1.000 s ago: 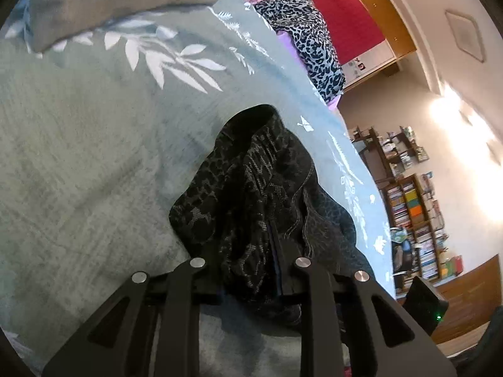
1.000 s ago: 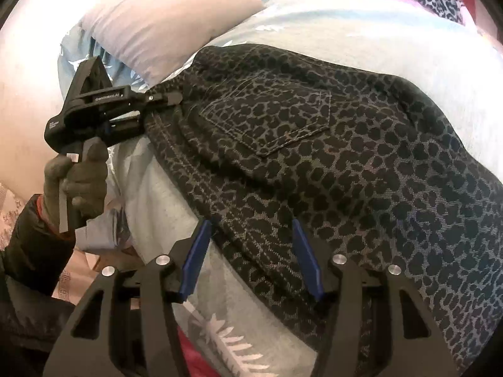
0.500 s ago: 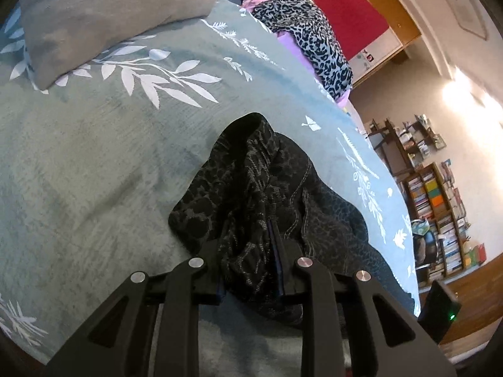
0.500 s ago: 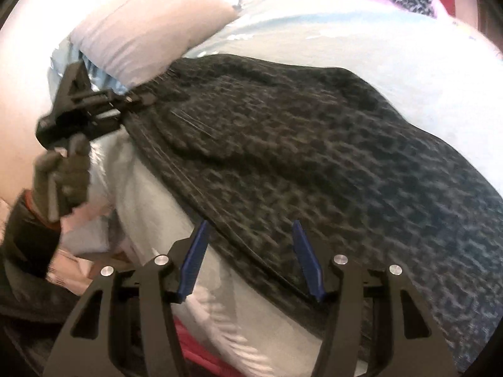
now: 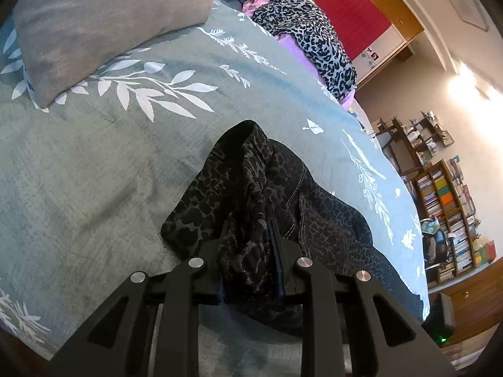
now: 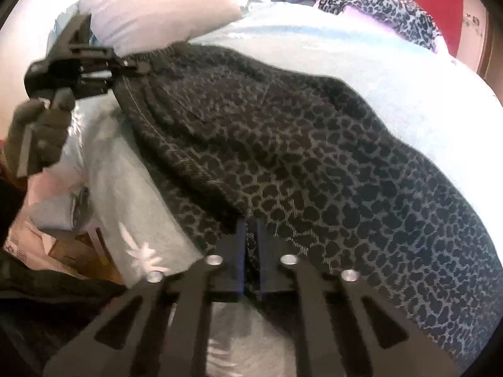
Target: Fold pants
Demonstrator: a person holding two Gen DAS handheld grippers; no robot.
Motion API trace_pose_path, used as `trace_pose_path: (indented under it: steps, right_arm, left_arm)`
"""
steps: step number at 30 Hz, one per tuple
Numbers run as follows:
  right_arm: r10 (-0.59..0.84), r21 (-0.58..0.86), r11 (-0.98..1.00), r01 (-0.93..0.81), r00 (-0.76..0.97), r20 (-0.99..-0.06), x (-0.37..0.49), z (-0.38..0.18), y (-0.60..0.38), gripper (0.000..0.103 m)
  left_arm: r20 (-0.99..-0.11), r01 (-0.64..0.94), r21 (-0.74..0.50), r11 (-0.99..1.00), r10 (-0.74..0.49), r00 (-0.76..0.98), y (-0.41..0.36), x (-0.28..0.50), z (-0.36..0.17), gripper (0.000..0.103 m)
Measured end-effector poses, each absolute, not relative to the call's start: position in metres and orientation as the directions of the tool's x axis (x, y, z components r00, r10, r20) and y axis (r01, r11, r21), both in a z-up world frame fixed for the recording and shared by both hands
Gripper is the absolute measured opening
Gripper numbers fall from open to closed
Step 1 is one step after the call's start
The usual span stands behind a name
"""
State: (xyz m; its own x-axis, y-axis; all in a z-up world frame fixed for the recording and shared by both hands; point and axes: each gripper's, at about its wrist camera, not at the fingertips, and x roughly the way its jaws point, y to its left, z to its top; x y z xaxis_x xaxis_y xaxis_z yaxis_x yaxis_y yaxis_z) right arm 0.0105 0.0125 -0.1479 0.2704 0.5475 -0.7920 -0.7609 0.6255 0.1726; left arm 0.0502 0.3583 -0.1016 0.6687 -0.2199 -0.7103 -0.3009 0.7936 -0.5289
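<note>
Your leopard-print pants (image 6: 314, 157) lie spread across the bed (image 5: 94, 163), near the gray pillow (image 5: 103, 22). Your left hand-held gripper (image 5: 248, 235) is clamped on a bunched fold at one end; your right hand-held gripper (image 6: 250, 235) is closed tight on the near edge of the fabric.

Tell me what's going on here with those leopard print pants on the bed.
A person is folding the dark leopard print pants on a bed covered with a teal leaf-pattern bedspread, using a handheld gripper in each hand. The left gripper is clamped on a bunched end of the pants near the gray pillow. The right gripper has its fingers pinched on the fabric edge farther along. The pants hang stretched between the two, not yet folded.
</note>
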Motion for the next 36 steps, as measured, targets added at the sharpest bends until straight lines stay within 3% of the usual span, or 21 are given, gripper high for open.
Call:
trace_pose_path:
  steps: [4, 8, 12, 15, 17, 23, 28, 36]
  right_arm:
    - [0.597, 0.222, 0.585, -0.78, 0.229, -0.769, 0.002, -0.13, 0.003, 0.005]
    - [0.591, 0.285, 0.591, -0.755, 0.165, -0.789, 0.007, -0.151, -0.001, 0.006]
    - [0.621, 0.361, 0.594, -0.719, 0.125, -0.773, 0.014, -0.157, -0.011, 0.017]
    - [0.653, 0.383, 0.602, -0.701, 0.157, -0.741, 0.017, -0.145, -0.032, 0.036]
    - [0.654, 0.392, 0.632, -0.668, 0.189, -0.733, 0.022, -0.143, -0.052, 0.037]
    - [0.594, 0.4, 0.769, -0.498, 0.326, -0.736, 0.038, -0.145, -0.125, 0.037]
    - [0.526, 0.384, 0.835, -0.395, 0.365, -0.768, 0.037, -0.162, -0.174, 0.037]
    - [0.581, 0.432, 0.801, -0.414, 0.364, -0.728, 0.008, -0.171, -0.196, 0.039]
  left_arm:
    - [-0.713, -0.309, -0.519, 0.797, -0.204, 0.671, 0.361, 0.042, -0.1, 0.023]
    - [-0.738, -0.343, -0.503, 0.793, -0.188, 0.648, 0.364, 0.04, -0.112, 0.023]
    - [-0.746, -0.346, -0.481, 0.805, -0.168, 0.645, 0.36, 0.038, -0.114, 0.025]
    - [-0.76, -0.363, -0.445, 0.819, -0.131, 0.636, 0.36, 0.033, -0.107, 0.039]
    - [-0.765, -0.387, -0.412, 0.825, -0.083, 0.638, 0.364, 0.026, -0.1, 0.045]
    - [-0.734, -0.436, -0.377, 0.817, 0.024, 0.678, 0.363, 0.01, -0.069, 0.046]
    - [-0.727, -0.324, -0.348, 0.88, -0.035, 0.686, 0.312, 0.036, -0.066, 0.047]
    - [-0.764, -0.122, -0.371, 0.921, -0.228, 0.603, 0.195, 0.09, -0.095, 0.047]
